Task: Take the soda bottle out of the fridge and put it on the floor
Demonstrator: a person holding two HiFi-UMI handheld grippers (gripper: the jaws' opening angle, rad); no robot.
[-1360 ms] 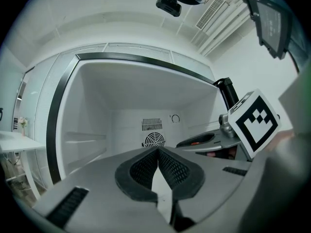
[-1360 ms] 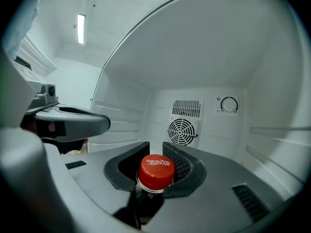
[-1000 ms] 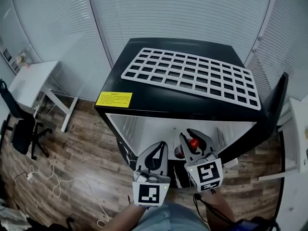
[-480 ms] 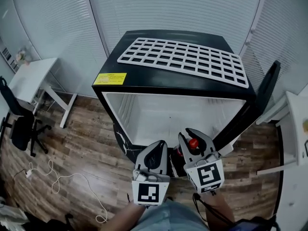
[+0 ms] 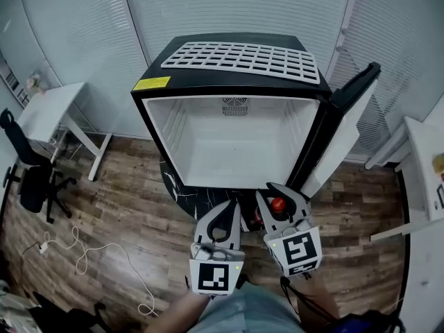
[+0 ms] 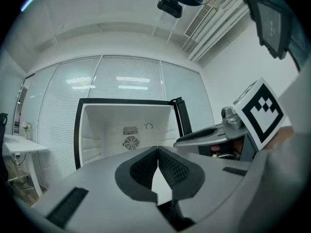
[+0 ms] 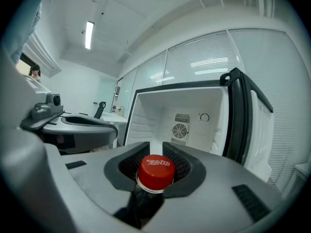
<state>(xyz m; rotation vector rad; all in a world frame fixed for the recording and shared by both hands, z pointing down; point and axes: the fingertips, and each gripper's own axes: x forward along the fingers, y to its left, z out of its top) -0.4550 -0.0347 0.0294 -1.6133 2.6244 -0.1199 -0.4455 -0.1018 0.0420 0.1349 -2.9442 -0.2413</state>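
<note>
The soda bottle, dark with a red cap [image 5: 278, 205], stands upright between the jaws of my right gripper [image 5: 279, 194], which is shut on its neck just below the cap [image 7: 155, 171]. My left gripper [image 5: 233, 208] is beside it on the left, shut with nothing in it; its pads [image 6: 146, 169] meet at the tips. Both grippers are in front of the black fridge [image 5: 148, 116], outside it and above the wooden floor [image 5: 125, 207]. The fridge's white inside [image 7: 181, 111] shows no contents, and its door [image 5: 347, 113] stands open at the right.
A white grid rack [image 5: 243, 55] lies on the fridge top, next to a yellow label [image 5: 152, 83]. At the left are a white desk [image 5: 45, 113], a black office chair [image 5: 28, 179] and a loose cable [image 5: 90, 262] on the floor. A white table [image 5: 424, 165] stands at the right.
In the head view the fridge has slid up and farther off, and its whole inside now shows. Both grippers keep their stance near the bottom edge, with the bottle still in the right one.
</note>
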